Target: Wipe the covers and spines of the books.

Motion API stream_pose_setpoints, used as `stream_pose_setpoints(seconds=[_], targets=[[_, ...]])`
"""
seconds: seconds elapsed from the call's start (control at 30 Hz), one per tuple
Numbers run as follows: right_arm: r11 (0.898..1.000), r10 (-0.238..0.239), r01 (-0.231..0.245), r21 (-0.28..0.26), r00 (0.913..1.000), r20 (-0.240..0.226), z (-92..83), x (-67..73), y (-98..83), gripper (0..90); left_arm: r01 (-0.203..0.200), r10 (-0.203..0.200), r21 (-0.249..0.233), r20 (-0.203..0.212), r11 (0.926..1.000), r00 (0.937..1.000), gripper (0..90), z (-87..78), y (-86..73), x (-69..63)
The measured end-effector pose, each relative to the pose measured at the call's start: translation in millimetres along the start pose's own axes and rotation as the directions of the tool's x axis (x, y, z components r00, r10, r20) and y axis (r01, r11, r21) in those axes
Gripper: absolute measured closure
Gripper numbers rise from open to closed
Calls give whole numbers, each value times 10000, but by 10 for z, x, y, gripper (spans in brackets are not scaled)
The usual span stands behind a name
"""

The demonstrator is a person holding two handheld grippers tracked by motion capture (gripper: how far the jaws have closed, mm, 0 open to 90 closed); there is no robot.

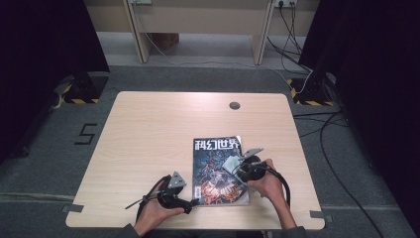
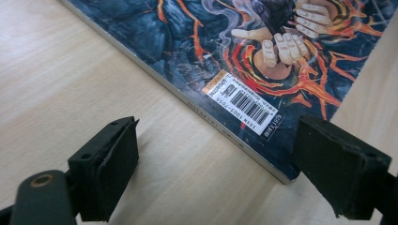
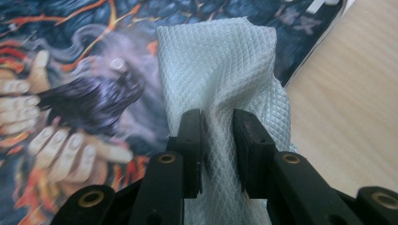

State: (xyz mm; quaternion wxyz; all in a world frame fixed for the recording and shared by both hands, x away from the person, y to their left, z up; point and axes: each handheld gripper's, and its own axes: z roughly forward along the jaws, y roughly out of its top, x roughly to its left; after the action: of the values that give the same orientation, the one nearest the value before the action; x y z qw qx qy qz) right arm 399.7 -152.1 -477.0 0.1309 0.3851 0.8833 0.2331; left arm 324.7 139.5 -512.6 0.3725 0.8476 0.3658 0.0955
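over the magazine (image 3: pixel 70 93), right gripper (image 3: pixel 218 122) pinches a white cloth (image 3: pixel 220 61).

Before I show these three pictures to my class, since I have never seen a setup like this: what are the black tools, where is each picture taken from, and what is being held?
A person sits at a light wooden table and holds a black two-jaw hand gripper in each hand.

The high view looks down from above. The other two pictures come from small cameras riding on the grippers, looking along their jaws.

On the table lies a glossy magazine with a dark, fiery illustrated cover.

The left gripper rests at the magazine's near left corner, jaws wide apart and holding nothing.

The right gripper is over the cover, jaws closed on a white, diamond-textured cleaning cloth. It looks like wiping work, though that is a guess.
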Motion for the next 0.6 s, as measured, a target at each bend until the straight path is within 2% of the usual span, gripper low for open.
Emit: stream_pose_setpoints(seconds=[0.1,0.13,0.27,0.5,0.6], targets=[[10000,10,-10,50,9999,130,65,-87,108,738,86,-87,-67,-60,9999,9999,140,-1,-3,30],[9997,230,-232,101,9995,203,85,-105,145,738,88,-89,-83,-78,9999,9999,141,-2,-5,32],[9988,495,-497,15,9963,706,170,-208,265,738,81,-81,-56,-29,10000,10000,141,0,-2,39],[9899,1402,-1379,-315,9862,876,280,-417,388,733,97,-97,-66,-29,9999,9999,140,-1,-4,37],[9884,1495,-1459,-419,9836,1008,308,-453,419,732,90,-90,-49,20,9999,10000,139,2,-1,43]])
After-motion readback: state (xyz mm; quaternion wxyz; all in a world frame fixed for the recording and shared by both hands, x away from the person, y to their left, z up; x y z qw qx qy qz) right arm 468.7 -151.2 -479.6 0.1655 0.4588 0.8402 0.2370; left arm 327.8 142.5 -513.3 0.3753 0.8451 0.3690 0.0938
